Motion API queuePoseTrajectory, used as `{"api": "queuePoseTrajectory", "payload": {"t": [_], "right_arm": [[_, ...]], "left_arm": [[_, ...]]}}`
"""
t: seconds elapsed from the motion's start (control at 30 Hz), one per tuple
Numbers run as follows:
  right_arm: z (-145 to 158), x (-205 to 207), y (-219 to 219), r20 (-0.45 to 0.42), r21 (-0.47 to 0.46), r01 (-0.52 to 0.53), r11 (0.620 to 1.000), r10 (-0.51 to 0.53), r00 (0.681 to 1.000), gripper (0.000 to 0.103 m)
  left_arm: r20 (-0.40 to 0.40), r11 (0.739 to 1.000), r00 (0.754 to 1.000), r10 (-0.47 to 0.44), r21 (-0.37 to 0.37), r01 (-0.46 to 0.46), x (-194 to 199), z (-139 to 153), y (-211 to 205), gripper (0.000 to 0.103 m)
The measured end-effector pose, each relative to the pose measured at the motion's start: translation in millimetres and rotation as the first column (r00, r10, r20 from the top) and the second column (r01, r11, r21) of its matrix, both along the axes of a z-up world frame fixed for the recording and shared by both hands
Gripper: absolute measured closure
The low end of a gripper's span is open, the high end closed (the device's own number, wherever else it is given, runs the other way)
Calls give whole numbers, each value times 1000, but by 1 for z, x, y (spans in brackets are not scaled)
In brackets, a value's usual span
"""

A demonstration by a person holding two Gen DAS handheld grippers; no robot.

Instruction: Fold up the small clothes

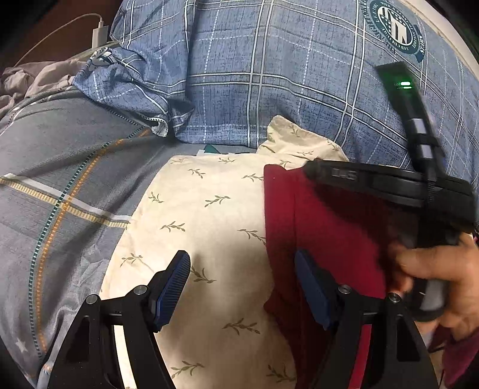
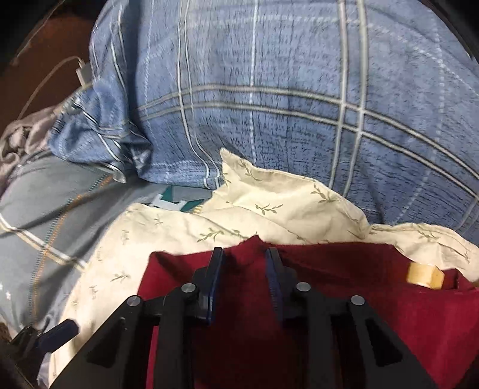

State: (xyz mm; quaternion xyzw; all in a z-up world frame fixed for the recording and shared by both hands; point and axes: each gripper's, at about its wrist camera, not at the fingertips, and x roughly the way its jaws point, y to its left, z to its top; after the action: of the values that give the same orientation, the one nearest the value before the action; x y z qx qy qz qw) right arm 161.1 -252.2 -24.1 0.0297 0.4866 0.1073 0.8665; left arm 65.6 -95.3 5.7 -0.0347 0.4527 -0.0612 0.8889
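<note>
While left gripper (image 1: 242,287) gapes, right gripper (image 2: 245,263) seemingly pinches red garment (image 2: 374,314).

Bedding and clutter on the bed

A blue plaid pillow (image 1: 269,89) fills the 12 o'clock area, with a round dark-green crest print (image 1: 396,28) at 1 o'clock. A grey bed sheet (image 1: 60,185) with orange and teal stripes spreads toward 9 o'clock. A cream leaf-print cloth (image 1: 209,215) lies at centre, its far edge against the pillow. At 11 o'clock a white charger with cable (image 1: 99,33) sits beside crumpled grey fabric (image 1: 30,77). In the right wrist view, a tan block (image 2: 425,276) shows at 3 o'clock.
</note>
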Motion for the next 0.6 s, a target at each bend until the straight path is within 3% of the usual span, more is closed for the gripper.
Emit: {"api": "queuePoseTrajectory", "payload": {"t": [0.13,0.2,0.3,0.4,0.5,0.6], "right_arm": [[26,-38,-19,15,47,-1,999,0,1000,70],[42,-81,-36,27,83,-2,997,0,1000,65],[47,-113,-49,16,108,13,994,-15,1000,62],[56,-166,-68,41,65,56,996,-58,997,62],[59,-186,-79,55,43,89,995,-91,994,58],[56,-200,-89,13,55,126,990,-127,992,58]], "left_arm": [[12,1000,1000,3,15,-3,-3,1,-2,31],[16,1000,1000,3,17,-3,-5,2,-3,31],[30,1000,1000,-3,16,3,-9,7,-5,31],[48,1000,999,-17,9,17,-17,12,-6,31],[58,999,998,-38,-15,39,-30,18,-4,31],[58,999,998,-26,-46,29,-42,25,8,31]]}}
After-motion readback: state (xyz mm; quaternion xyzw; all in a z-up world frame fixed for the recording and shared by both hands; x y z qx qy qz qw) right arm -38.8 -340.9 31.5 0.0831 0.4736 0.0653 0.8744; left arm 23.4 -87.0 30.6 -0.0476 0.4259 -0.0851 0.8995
